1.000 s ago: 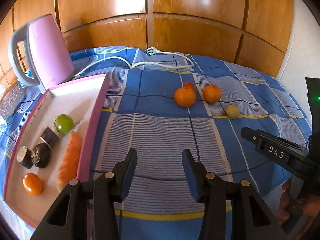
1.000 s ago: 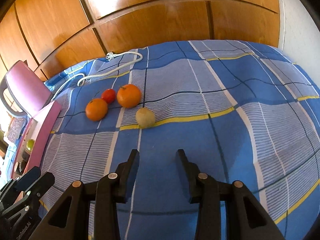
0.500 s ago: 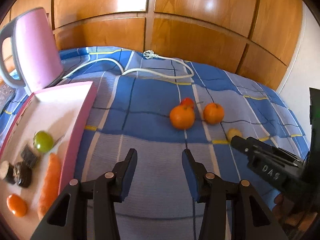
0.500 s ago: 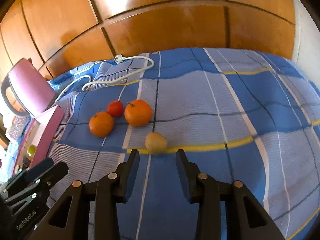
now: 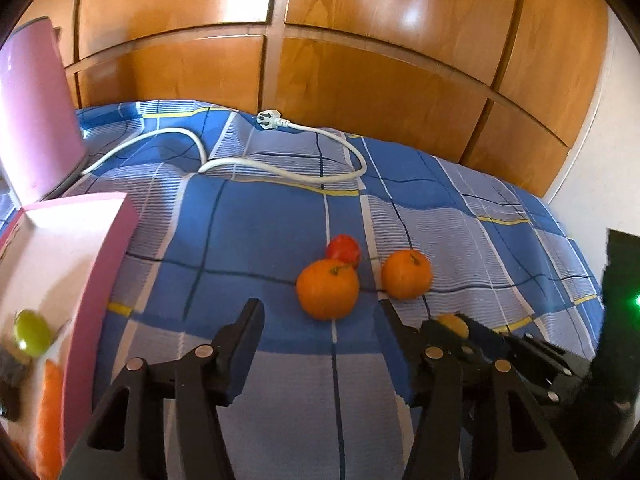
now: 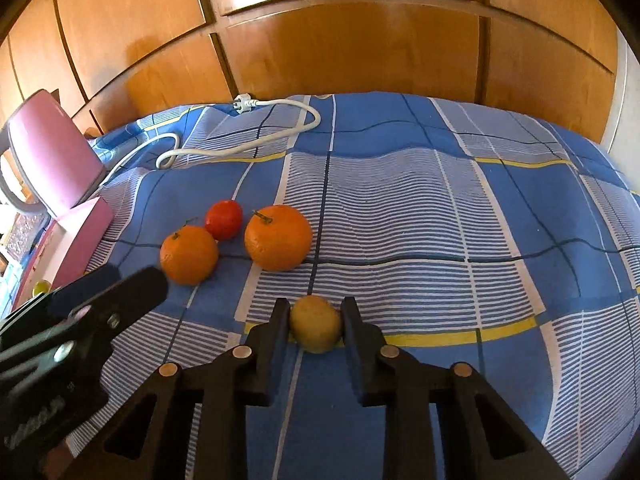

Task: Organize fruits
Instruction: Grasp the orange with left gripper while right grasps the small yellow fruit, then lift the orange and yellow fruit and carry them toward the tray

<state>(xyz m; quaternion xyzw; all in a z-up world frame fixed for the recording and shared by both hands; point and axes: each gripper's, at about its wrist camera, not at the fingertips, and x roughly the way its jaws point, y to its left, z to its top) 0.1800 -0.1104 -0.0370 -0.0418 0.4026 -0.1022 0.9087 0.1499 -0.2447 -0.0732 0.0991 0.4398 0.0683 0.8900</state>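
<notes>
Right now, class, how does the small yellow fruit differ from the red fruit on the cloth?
The yellow fruit sits between the right gripper fingers; the red fruit lies free behind two oranges. The yellow fruit is dull and nearest the camera; the red fruit is glossy, farther. Both are small and round.

Right hand-held gripper fingers flanking yellowish fruit, 2 oranges beyond.

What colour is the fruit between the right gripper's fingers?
Yellowish small round fruit, clearest in right wrist view.
</notes>
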